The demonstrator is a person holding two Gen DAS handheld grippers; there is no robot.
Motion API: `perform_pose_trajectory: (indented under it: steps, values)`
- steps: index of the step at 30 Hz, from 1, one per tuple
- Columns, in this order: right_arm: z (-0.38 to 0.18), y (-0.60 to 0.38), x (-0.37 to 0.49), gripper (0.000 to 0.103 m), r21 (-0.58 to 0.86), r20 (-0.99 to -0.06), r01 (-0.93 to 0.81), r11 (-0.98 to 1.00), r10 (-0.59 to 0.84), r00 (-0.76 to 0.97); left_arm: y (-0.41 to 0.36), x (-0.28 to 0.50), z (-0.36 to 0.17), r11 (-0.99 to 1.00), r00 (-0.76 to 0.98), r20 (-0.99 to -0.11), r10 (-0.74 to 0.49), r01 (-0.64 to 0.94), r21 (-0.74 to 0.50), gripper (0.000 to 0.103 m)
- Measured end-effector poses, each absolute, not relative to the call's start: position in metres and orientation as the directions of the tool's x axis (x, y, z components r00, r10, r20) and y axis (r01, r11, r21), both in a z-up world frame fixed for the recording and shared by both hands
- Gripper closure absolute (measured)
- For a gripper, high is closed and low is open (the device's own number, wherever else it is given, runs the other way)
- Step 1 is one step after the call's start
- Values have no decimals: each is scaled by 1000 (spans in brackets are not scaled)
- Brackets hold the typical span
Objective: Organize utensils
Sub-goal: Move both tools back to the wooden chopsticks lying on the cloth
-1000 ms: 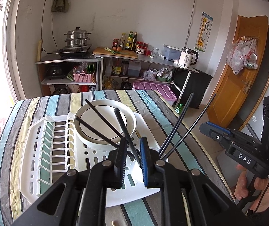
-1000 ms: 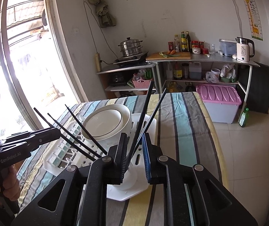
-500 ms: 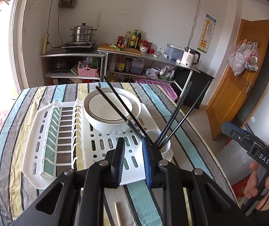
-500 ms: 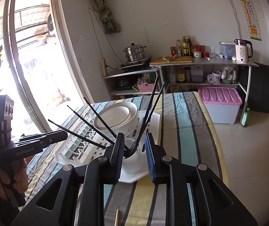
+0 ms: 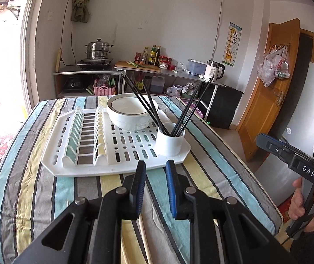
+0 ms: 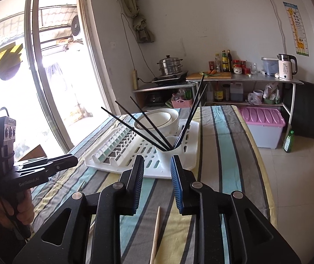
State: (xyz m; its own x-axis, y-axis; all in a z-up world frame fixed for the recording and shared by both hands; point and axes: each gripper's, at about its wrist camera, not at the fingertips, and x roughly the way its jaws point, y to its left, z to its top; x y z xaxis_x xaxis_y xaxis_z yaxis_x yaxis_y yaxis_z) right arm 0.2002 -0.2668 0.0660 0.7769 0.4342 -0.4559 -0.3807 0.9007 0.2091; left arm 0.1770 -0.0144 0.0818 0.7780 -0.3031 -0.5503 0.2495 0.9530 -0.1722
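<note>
Several black chopsticks (image 5: 144,107) (image 6: 148,123) stand fanned out in a white cup (image 5: 170,142) (image 6: 172,148) at the near right corner of a white dish rack (image 5: 86,145) (image 6: 121,145). A white bowl (image 5: 131,114) (image 6: 159,120) sits on the rack behind the cup. My left gripper (image 5: 155,165) (image 6: 75,159) hovers over the cloth just short of the rack, open and empty. My right gripper (image 6: 157,159) (image 5: 259,137) is also open and empty, a little short of the cup. A wooden chopstick (image 6: 156,235) lies on the cloth under it.
The table has a striped cloth (image 5: 212,160), and its right edge drops to a tiled floor (image 6: 293,187). Shelves with a steamer pot (image 5: 98,49), bottles and a kettle (image 6: 285,67) line the back wall. A pink-lidded box (image 6: 262,118) stands beside them. A glass door (image 6: 47,77) is on the left.
Both grippers have let go of the black chopsticks, which now stand in the cup. Both have drawn back from the rack toward the near table edge, jaws a little wider.
</note>
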Motion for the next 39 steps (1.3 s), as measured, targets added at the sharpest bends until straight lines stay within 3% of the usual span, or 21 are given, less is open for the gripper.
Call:
perform_pose_trajectory:
  steps: [16, 25, 39]
  values:
    - [24, -257, 144, 77, 197, -523, -383, 903, 427, 738, 11, 109, 32, 971, 756, -611, -237, 174, -161, 83]
    - [8, -245, 158, 77, 171, -580, -386, 907, 409, 704, 13, 120, 16, 978, 731, -650, -209, 152, -143, 83]
    - [-38, -221, 218, 77, 101, -764, -392, 914, 324, 558, 9, 187, -15, 988, 602, -784, -151, 125, -94, 83]
